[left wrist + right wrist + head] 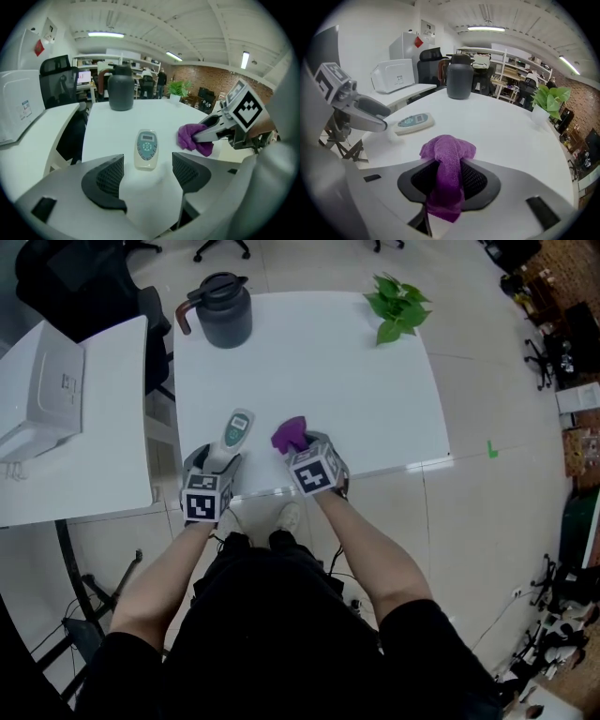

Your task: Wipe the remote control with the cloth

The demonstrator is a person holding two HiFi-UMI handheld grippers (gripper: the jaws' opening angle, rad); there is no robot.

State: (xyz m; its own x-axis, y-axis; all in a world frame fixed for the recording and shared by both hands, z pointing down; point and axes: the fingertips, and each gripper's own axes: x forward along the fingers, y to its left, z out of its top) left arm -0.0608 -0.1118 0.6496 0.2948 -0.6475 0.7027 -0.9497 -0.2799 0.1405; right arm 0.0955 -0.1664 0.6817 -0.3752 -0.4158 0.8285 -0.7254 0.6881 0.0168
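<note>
Left claw [147, 169]: jaws wide apart, gripping nothing. Pads flank the near end of the remote [146, 147] with bare table on both sides, no contact.

Right claw [449, 180]: clamped on the cloth [447, 152]. Purple terry, pinched between both pads. One bunch pokes out past the tips on the far side, and a tail hangs down through the gap on the near side.

Remote: flat on the table [356, 390] at the near-left corner, buttons and small screen up. Long axis runs near to far, tilted a bit to the right at the far end. Pale body, grey-green keypad.

Cloth position: just right of the remote, clear gap between them, not touching. From the left gripper view the bunch sits low at the tabletop. Can't tell whether it rests on the surface or hangs just above it.

Both claws are side by side at the near edge, left one behind the remote, right one behind the cloth.

Other stuff on the table:
- dark jug [222, 310], far-left corner, well apart from the remote
- green plant [397, 306], far-right edge

Second white table [94, 474] stands to the left with a white box [42, 395] on it.
</note>
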